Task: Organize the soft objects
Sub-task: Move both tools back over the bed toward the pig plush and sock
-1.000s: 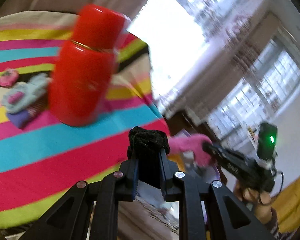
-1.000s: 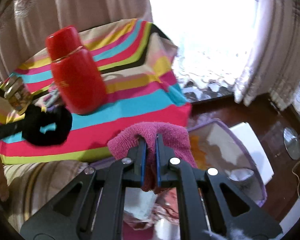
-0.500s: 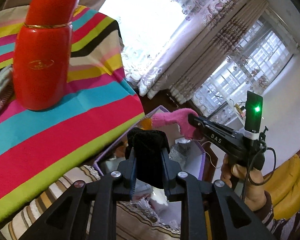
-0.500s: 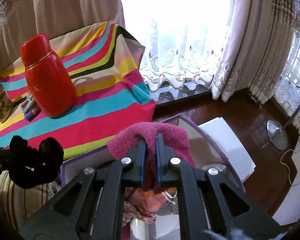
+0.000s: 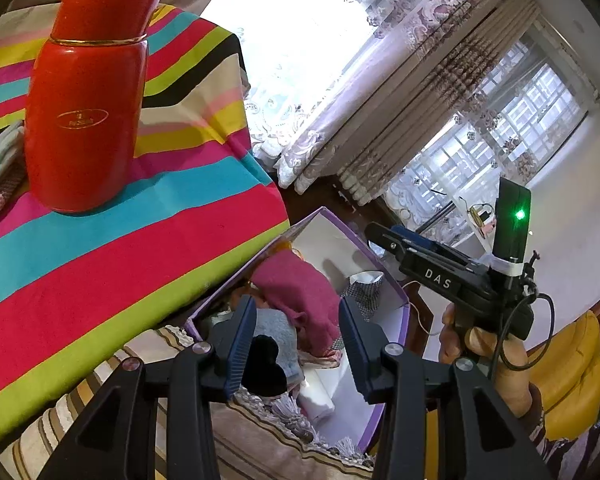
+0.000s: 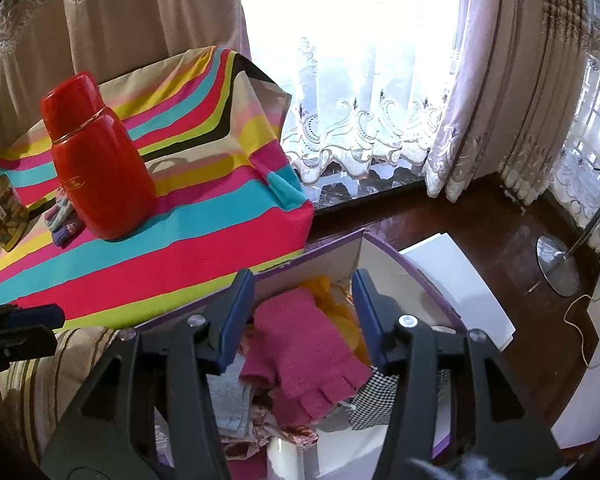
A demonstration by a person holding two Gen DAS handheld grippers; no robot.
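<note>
My left gripper (image 5: 296,302) hangs over the open purple box (image 5: 396,296), its jaws opening. A black soft piece (image 5: 265,364) lies loose below, close to the left pad, on grey cloth in the box. My right gripper (image 6: 303,276) is also over the box (image 6: 414,266), jaws opening with nothing pressed between them. The pink fingerless glove (image 6: 306,350) lies free on the pile beneath it, and the left wrist view shows the pink glove (image 5: 300,296) too. Each gripper appears in the other's view: right gripper (image 5: 384,236), left gripper (image 6: 56,328).
A red flask (image 6: 100,168) stands on the striped tablecloth (image 6: 204,248) beside small gloves (image 6: 64,222) and a tin (image 6: 0,212). A white lid (image 6: 460,276) lies right of the box. A lamp base (image 6: 556,264) and curtains stand beyond on the dark floor.
Both grippers went from shut to open. The black piece fell from the left jaws and the pink glove from the right jaws, both into the box. Earlier both hands swung from table to box.
</note>
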